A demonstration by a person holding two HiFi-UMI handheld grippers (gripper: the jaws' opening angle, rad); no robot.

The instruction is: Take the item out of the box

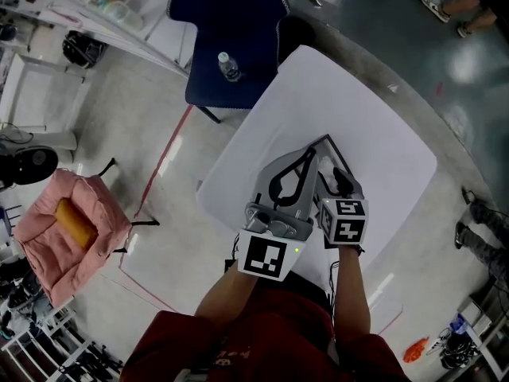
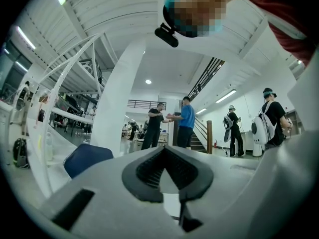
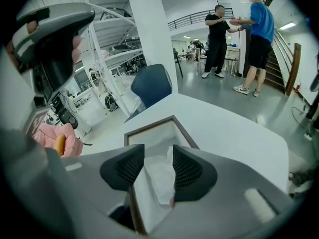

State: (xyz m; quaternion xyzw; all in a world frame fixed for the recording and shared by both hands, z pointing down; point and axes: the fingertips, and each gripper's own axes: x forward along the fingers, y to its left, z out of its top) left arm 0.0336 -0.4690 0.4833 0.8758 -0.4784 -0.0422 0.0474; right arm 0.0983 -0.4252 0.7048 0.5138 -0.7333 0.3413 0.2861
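An open box with a dark rim [image 3: 149, 129] lies on the white table [image 1: 374, 118], and its far corner [image 1: 330, 143] shows in the head view. Crumpled white paper [image 3: 160, 178] fills the box and hides whatever lies under it. My right gripper [image 3: 158, 151] tilts down over the box, open, with the paper showing between its pads [image 3: 187, 171] but not pinched. In the head view it [image 1: 340, 180] sits over the box's right side. My left gripper [image 2: 164, 149] points level across the room, its tips together with nothing between them. From above it [image 1: 306, 156] hangs over the box's left side.
A blue chair [image 1: 227, 30] with a water bottle [image 1: 228, 66] on its seat stands at the table's far-left corner. A pink chair [image 1: 71, 221] holding an orange object stands on the floor to the left. People [image 3: 249, 34] stand beyond the table.
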